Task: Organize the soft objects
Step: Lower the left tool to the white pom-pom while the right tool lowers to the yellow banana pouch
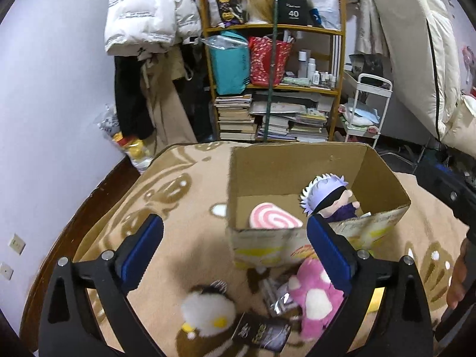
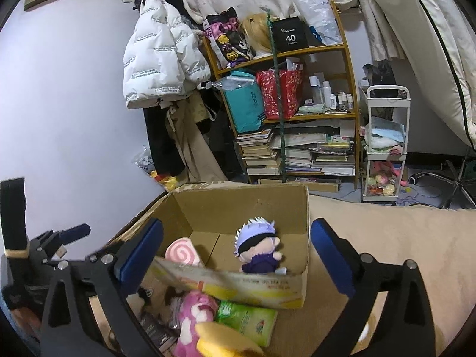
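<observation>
- Both tools hang above a beige patterned blanket (image 1: 166,255) with jaws spread wide and nothing between them: the left gripper (image 1: 235,247) over the loose toys, the right gripper (image 2: 236,253) facing the open brown cardboard box (image 1: 297,169).
- Already in the box: a pink-and-white swirl-patterned plush (image 1: 275,217) and a small doll with spiky pale-lilac hair, a black blindfold and a dark purple outfit (image 1: 330,200).
- Not yet boxed, on the blanket just in front of it: a pink plush with white spots (image 1: 312,294), a brown-and-white fluffy plush with yellow eyes (image 1: 205,318), a yellow soft piece (image 2: 220,339) and a green printed packet (image 2: 247,318).
- Likely trouble — the dark glossy packets (image 1: 261,334) lie touching the pink plush, so a careless pinch could lift one along with it.
- The box's near wall sags inward; a toy dragged over it could catch the edge and drop back out, or push the light box across the blanket.
- Soft fur may slip from the pads if only a tuft is caught.
- Legible writing: "40" on a black box (image 2: 290,34) on the yellow wooden shelf (image 2: 297,52); the smaller lines there, the lettering on the white puffer jacket (image 2: 160,56) and the box's print — too small to read.
</observation>
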`<state>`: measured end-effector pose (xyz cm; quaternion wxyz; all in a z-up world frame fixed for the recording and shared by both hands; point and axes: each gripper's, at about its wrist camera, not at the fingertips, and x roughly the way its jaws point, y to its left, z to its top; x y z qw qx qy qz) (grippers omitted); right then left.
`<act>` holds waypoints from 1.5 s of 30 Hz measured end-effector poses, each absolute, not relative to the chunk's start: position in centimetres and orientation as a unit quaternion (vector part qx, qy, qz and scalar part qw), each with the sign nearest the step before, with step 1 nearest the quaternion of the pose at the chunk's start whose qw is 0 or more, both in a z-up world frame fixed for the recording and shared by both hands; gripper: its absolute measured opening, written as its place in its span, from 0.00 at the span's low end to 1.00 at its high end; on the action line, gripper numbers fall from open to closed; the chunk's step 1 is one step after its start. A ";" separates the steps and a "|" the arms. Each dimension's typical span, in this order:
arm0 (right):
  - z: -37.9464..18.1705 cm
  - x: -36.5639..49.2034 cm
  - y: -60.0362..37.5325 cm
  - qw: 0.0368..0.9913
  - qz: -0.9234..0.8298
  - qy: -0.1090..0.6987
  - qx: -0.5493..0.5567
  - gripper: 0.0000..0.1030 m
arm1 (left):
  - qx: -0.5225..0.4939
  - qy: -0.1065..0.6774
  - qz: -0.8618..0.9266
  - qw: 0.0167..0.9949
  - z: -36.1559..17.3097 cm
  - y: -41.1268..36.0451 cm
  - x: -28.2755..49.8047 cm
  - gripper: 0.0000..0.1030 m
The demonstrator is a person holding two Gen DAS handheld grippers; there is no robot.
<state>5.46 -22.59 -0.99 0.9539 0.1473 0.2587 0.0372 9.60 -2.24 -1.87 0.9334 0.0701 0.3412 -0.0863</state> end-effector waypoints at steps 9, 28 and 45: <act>-1.0 2.0 -20.7 0.950 0.037 0.287 0.114 1.00 | 0.051 0.382 -0.065 0.920 -2.0 0.4 7.5 0.93; -2.3 -1.1 -18.7 0.941 0.026 0.325 0.096 1.00 | 0.073 0.433 -0.079 0.895 -3.8 0.2 5.8 0.93; -5.8 1.5 -19.5 0.918 -0.004 0.380 0.115 1.00 | 0.049 0.504 -0.060 0.860 -7.7 0.1 9.8 0.93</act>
